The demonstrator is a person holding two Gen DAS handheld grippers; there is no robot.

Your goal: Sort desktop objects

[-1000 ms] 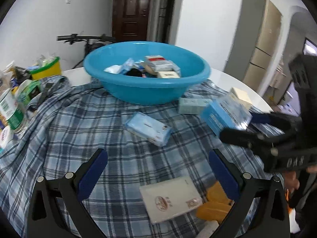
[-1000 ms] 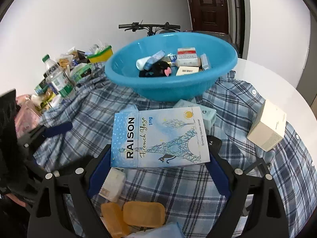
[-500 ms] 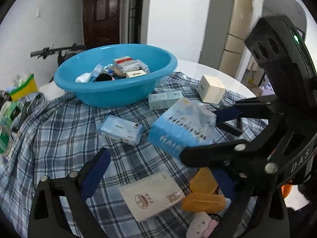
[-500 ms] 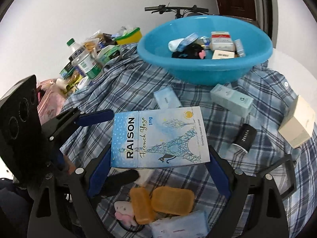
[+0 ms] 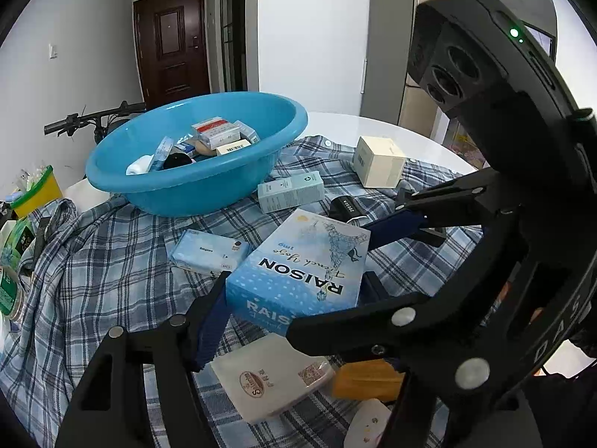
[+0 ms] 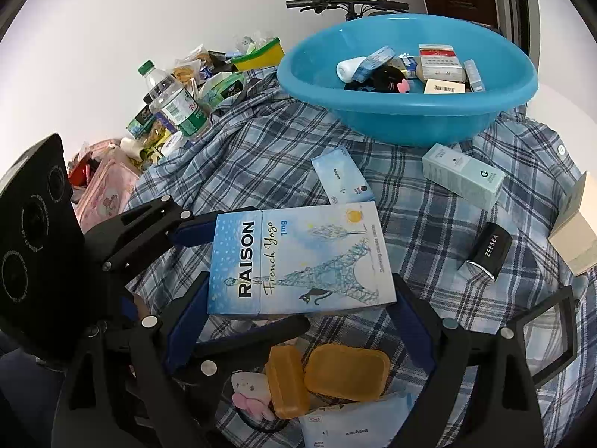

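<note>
A light blue RAISON box [image 6: 298,257] hangs above the plaid cloth, with my right gripper [image 6: 298,295] shut on its two short ends. My left gripper [image 6: 238,280] comes in from the left. Its jaws are closing with the box's end between them, and the pads do not clearly press on it. In the left wrist view the same box [image 5: 298,261] sits between my left gripper's [image 5: 294,291] blue pads, and the right gripper [image 5: 328,280] crosses in front. Behind stands the blue basin [image 5: 194,186], holding several small boxes and tubes.
On the plaid shirt [image 5: 93,280] lie a tissue pack [image 5: 207,252], a pale green box [image 5: 291,190], a cream box [image 5: 377,166], a black ZEESEA tube [image 6: 485,254], orange soaps [image 6: 347,371] and a white packet [image 5: 272,377]. A water bottle [image 6: 175,108] and snacks crowd the left edge.
My left gripper has swung in beside the right one, and its jaws have narrowed around the box's end. The right gripper has kept hold of the box while tilting.
</note>
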